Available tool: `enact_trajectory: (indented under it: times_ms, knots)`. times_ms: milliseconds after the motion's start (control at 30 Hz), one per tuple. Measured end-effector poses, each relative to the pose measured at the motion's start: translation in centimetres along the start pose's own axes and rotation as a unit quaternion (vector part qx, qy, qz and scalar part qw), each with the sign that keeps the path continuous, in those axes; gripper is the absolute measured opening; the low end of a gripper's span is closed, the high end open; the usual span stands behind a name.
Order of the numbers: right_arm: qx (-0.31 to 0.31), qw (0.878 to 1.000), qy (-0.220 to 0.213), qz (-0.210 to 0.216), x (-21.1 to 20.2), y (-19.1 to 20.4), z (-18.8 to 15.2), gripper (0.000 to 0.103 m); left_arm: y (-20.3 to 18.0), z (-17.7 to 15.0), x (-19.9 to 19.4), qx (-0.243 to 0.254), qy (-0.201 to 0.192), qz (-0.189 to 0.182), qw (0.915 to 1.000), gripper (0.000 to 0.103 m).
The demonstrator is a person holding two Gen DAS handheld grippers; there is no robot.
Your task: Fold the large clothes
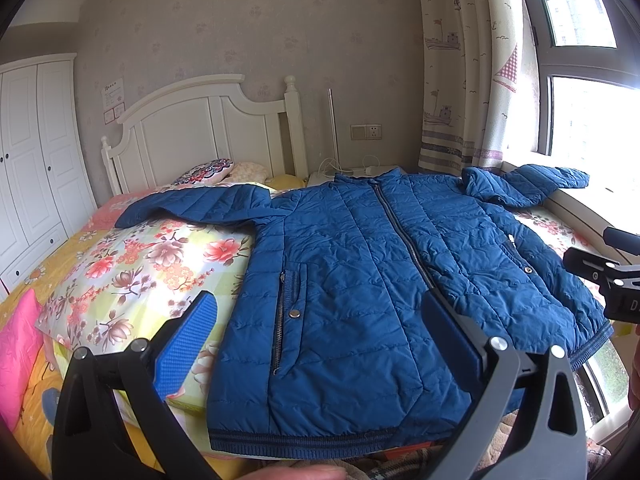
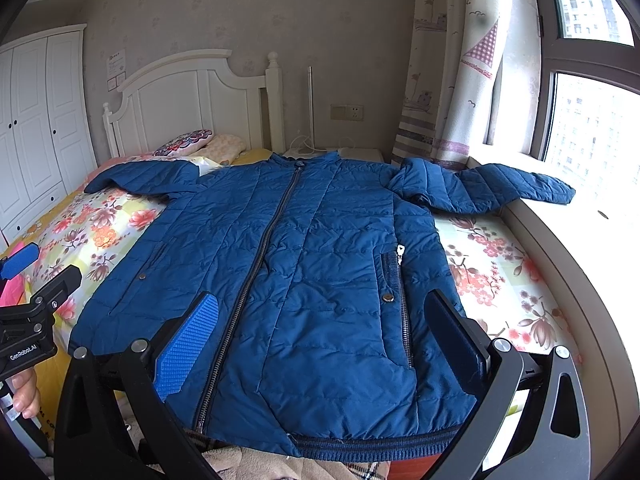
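Where the white wardrobe [image 1: 36,160] fills the far left: doors shut, dark knobs, the white headboard [image 1: 200,128] next along the wall. Below it, a pink cushion [image 1: 18,356] at the edge of the bed, on a floral bedspread [image 1: 132,264]. Near the headboard, a patterned pillow [image 1: 206,170].

Left gripper [image 1: 320,320] low in the left wrist view, jaws wide apart and gripping nothing, blue ribbed pad [image 1: 188,344] over the bedspread, dark pad over the jacket hem. Seen also at the left edge of the right wrist view, a hand [image 2: 24,394] beneath it.

Spread flat across the middle of the bed, front up and zipped: the blue quilted jacket [image 1: 360,280], collar toward the headboard, ribbed hem at the near edge. Left sleeve [image 2: 140,178] out over the bedspread; zipped pockets with snap buttons on both sides.

Right gripper [image 2: 332,332] above the lower front of the jacket, jaws likewise open wide and empty, blue pad left of the zipper [image 2: 264,256], dark pad by the right pocket.

Further right, the other sleeve [image 2: 500,188] draped onto the windowsill [image 2: 580,248], a printed curtain [image 2: 452,80] behind, the bright window [image 2: 592,120] at the far right.
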State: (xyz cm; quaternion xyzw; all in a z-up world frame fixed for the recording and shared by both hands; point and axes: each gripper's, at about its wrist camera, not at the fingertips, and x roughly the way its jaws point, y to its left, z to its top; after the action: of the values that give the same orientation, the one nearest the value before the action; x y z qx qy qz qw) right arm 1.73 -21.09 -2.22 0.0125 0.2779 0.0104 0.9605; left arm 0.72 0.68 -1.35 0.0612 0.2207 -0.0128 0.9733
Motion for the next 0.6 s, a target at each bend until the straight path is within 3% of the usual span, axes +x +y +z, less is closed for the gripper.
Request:
enact_trajectory:
  times_ms: [433, 533, 600]
  knots:
    - [0.005, 1.0, 0.001, 0.004, 0.4, -0.2, -0.2, 0.099, 0.0, -1.3, 0.4, 0.001, 0.01, -0.004, 0.9999, 0.101]
    - [-0.003, 1.0, -0.013, -0.001, 1.1, -0.8, -0.1, 0.099, -0.1, -0.9, 1.6, 0.003, 0.023, -0.017, 0.9996, 0.101]
    - [-0.002, 1.0, 0.004, -0.005, 2.5, -1.7, 0.2, 0.099, -0.1, -0.3, 3.4, 0.012, 0.04, -0.017, 0.999, 0.101]
